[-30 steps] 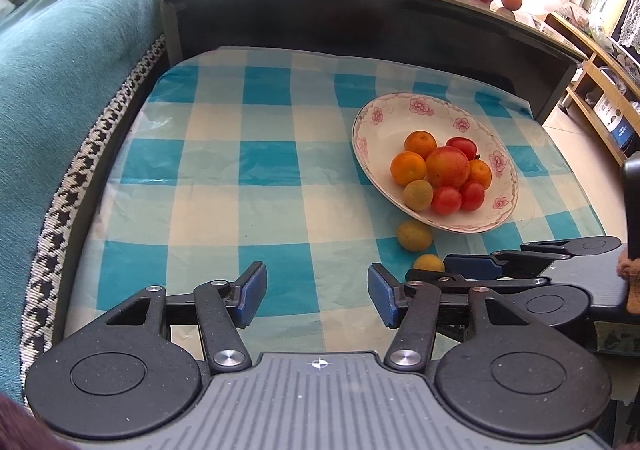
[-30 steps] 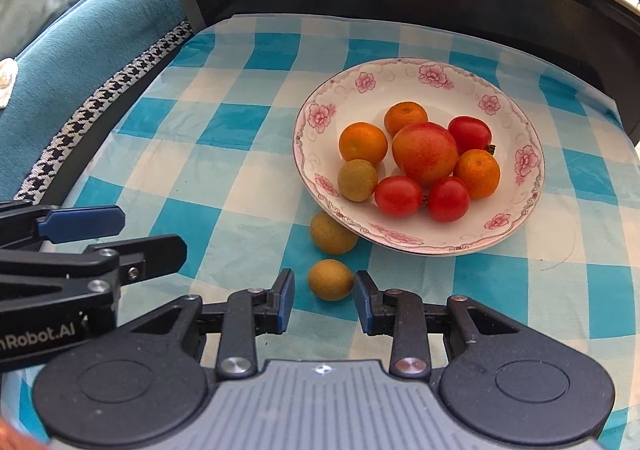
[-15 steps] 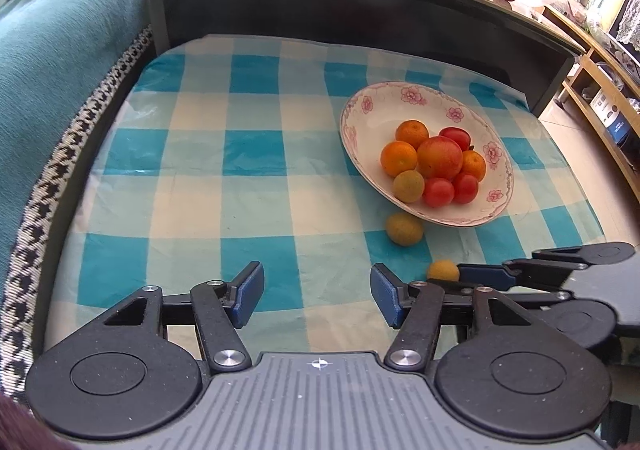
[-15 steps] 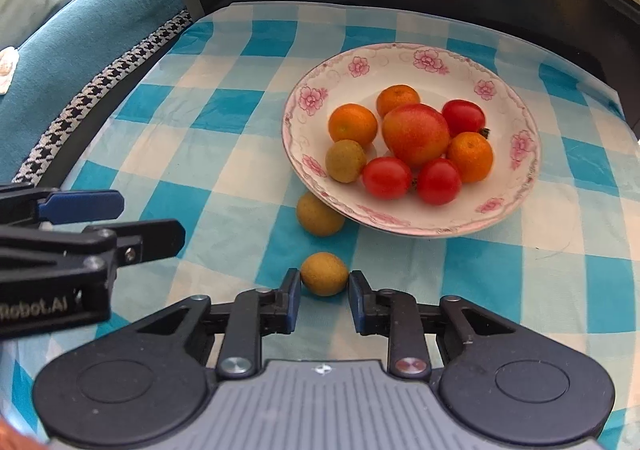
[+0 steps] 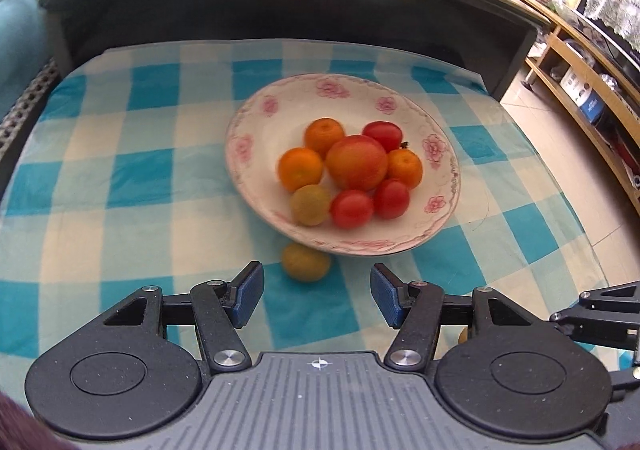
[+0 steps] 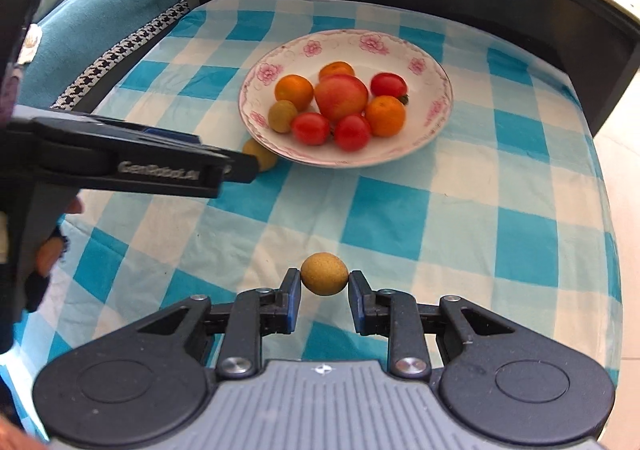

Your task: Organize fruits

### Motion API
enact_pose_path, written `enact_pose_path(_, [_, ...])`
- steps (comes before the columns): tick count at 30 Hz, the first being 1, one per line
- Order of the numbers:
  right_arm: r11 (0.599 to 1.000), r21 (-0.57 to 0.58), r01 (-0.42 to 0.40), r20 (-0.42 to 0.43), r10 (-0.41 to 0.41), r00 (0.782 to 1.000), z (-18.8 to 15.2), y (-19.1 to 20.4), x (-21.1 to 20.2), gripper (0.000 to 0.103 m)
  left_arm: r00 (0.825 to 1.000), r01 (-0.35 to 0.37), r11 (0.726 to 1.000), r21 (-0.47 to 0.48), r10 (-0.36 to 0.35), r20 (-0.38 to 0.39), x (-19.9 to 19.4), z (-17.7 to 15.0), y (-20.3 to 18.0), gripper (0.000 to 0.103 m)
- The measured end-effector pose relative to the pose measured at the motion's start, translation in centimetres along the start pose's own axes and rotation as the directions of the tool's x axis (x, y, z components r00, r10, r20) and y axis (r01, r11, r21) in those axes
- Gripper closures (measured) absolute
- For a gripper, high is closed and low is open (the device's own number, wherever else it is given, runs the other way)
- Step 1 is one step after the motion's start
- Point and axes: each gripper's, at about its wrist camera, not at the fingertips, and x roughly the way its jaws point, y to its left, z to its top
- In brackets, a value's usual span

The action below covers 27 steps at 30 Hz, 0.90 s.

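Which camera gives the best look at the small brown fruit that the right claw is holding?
The right wrist view: the brown fruit sits unobstructed, pinched between the right claw's pads above the checked cloth. The left wrist view shows only a sliver of it, behind the left claw's own linkage.

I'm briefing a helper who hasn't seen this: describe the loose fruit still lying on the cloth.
Find the flowered plate on the checked cloth. Beside its near rim lies a yellow-brown fruit. Unlike its lookalikes, it is neither on the plate nor held.
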Motion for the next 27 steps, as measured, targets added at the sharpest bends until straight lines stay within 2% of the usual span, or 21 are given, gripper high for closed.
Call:
enact_pose_path(6, [0.999,0.031,-0.039,0.002,0.039,0.999,0.0,-0.8,-0.2,0.075,1.0,-0.013,1.0,0.001,0.013,-0.002,1.9,0.1,-0.6,0.039])
enact_pose_path(9, [0.998,0.039,-0.045,0.001,0.045,0.999,0.0,-1.0,-0.1,0.075,1.0,-0.024,1.0,-0.001,0.024,-0.004,2.5,0.1,-0.5,0.045])
enact_pose_path(13, [0.998,0.041,-0.04,-0.008,0.041,0.999,0.1,-1.0,0.3,0.075,0.999,-0.035,0.999,0.022,0.035,0.001,2.4,0.1,-0.9,0.065])
enact_pose_path(14, [0.999,0.04,-0.036,-0.014,0.037,0.999,0.1,-1.0,0.5,0.075,1.0,-0.025,1.0,0.009,0.025,-0.005,2.3,0.1,-0.6,0.066])
enact_pose_path(22, [0.999,0.046,-0.004,-0.033,0.005,0.999,-0.2,-1.4,1.0,0.075,0.999,-0.013,0.999,-0.039,0.011,-0.053,1.0,-0.9,0.3,0.067])
enact_pose_path(27, [1.0,0.031,0.006,-0.041,-0.004,0.999,-0.5,-1.2,1.0,0.075,0.996,-0.022,1.0,0.001,0.022,-0.083,-0.8,-2.6,-0.2,0.066])
